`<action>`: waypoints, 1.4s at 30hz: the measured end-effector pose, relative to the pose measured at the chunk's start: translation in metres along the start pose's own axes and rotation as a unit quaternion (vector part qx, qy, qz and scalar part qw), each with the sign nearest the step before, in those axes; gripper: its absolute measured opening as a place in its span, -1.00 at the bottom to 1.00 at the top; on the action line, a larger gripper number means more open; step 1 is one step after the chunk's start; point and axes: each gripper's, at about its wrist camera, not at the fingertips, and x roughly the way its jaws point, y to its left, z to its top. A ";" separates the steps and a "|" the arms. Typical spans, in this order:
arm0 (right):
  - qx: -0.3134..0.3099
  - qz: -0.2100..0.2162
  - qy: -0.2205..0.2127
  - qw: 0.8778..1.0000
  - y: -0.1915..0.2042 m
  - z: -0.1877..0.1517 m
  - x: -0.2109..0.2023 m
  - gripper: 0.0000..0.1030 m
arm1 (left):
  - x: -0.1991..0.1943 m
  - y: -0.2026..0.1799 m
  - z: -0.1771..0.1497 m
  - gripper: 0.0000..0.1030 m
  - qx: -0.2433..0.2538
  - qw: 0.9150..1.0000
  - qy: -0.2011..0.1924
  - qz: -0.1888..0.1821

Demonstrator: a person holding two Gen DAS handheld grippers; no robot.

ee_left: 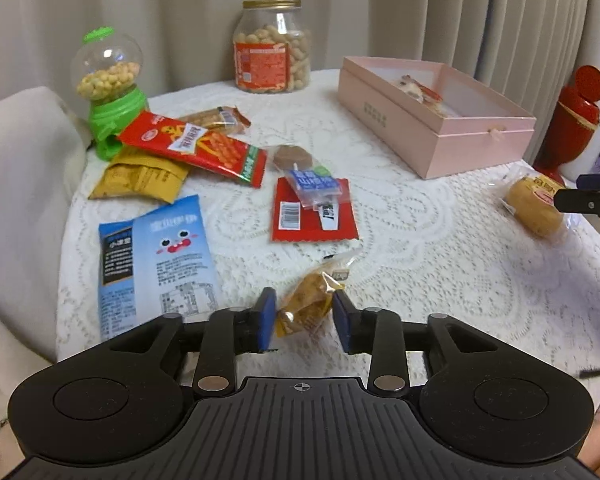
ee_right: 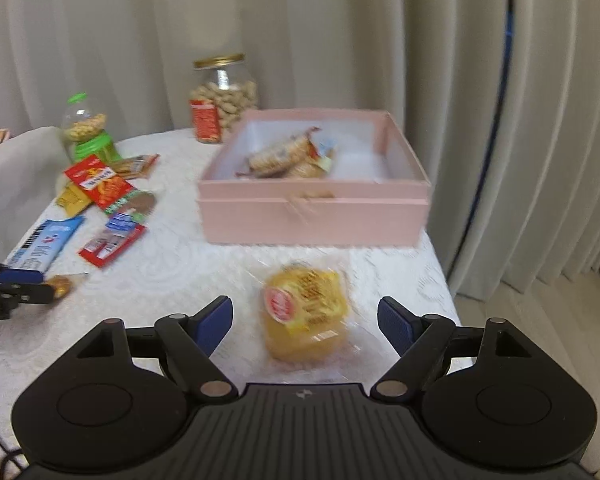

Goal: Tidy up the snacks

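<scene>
A small yellow-brown wrapped snack (ee_left: 310,304) lies on the lace-covered bench (ee_left: 440,248) between the blue fingers (ee_left: 266,318) of the left gripper (ee_left: 304,316), which stand apart on either side of it without pressing on the wrapper. Over on the right, a round yellow cake in clear wrap (ee_right: 306,314) sits on the bench between the fingers of the right gripper (ee_right: 306,326), spread wide and well clear of it. Just beyond the cake stands an open pink box (ee_right: 312,216) with a few wrapped snacks already inside. Toward the left lie more packets: a blue bag (ee_left: 156,256), a red flat packet (ee_left: 314,212), a long red packet (ee_left: 196,148) and a yellow one (ee_left: 140,178). At the back are a green candy dispenser (ee_left: 108,88) and a jar of peanuts (ee_left: 272,48), with pale curtains (ee_left: 180,12) behind.
</scene>
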 end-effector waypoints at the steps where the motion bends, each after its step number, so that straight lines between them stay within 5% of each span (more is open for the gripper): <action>1: -0.005 0.005 0.001 1.000 0.006 0.003 0.000 0.58 | 0.006 0.001 0.000 -0.16 -0.003 1.000 0.011 -0.005; 5: -0.020 0.035 0.019 0.999 0.033 0.015 0.008 0.59 | 0.010 0.005 -0.002 -0.20 -0.017 1.000 -0.001 -0.023; 9: -0.027 0.070 0.042 0.996 0.069 0.032 0.021 0.59 | 0.001 0.020 -0.010 -0.37 -0.093 0.993 -0.019 -0.074; 13: -0.034 0.101 0.069 0.992 0.107 0.054 0.045 0.60 | -0.009 0.024 -0.028 -0.40 -0.131 0.988 -0.031 -0.073; 19: -0.053 0.095 0.095 0.990 0.164 0.090 0.107 0.64 | -0.016 0.026 -0.041 -0.40 -0.152 0.984 -0.049 -0.073; 27: -0.050 0.016 0.142 0.988 0.187 0.110 0.195 0.46 | -0.012 0.026 -0.047 -0.39 -0.157 0.980 -0.061 -0.104; 29: -0.040 0.019 0.136 0.990 0.184 0.112 0.194 0.34 | -0.011 0.028 -0.050 -0.39 -0.161 0.978 -0.063 -0.116; 31: -0.052 0.023 0.137 0.989 0.184 0.111 0.187 -0.25 | -0.011 0.027 -0.050 -0.39 -0.164 0.977 -0.064 -0.117; 36: -0.061 0.051 0.152 0.985 0.176 0.104 0.160 -0.30 | -0.011 0.020 -0.048 -0.41 -0.154 0.980 -0.065 -0.107; 42: -0.050 0.074 0.157 0.984 0.149 0.089 0.117 -0.30 | -0.008 0.009 -0.048 -0.43 -0.140 0.979 -0.056 -0.140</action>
